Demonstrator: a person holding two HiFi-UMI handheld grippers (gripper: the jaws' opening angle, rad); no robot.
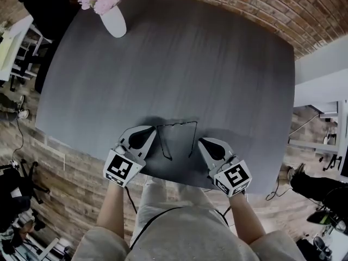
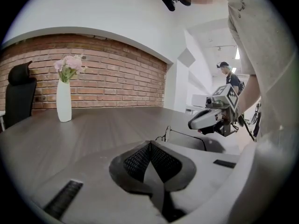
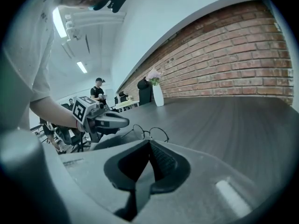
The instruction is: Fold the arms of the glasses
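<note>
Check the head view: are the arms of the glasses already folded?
No, the glasses lie on the table with both arms spread open, pointing back toward the person.

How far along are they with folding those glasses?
Nothing looks done yet: the glasses lie on the table with both arms spread open. Nothing is in hand: the left gripper and right gripper flank them, shut and empty. Both arms are left to fold.

Open-plan office: a grey counter [image 1: 217, 64] before a brick wall [image 2: 103, 78], a black office chair [image 2: 18, 97], white desks [image 1: 13, 37], ceiling strip lights [image 3: 81, 67] and a person [image 3: 97, 88] standing beyond.
</note>
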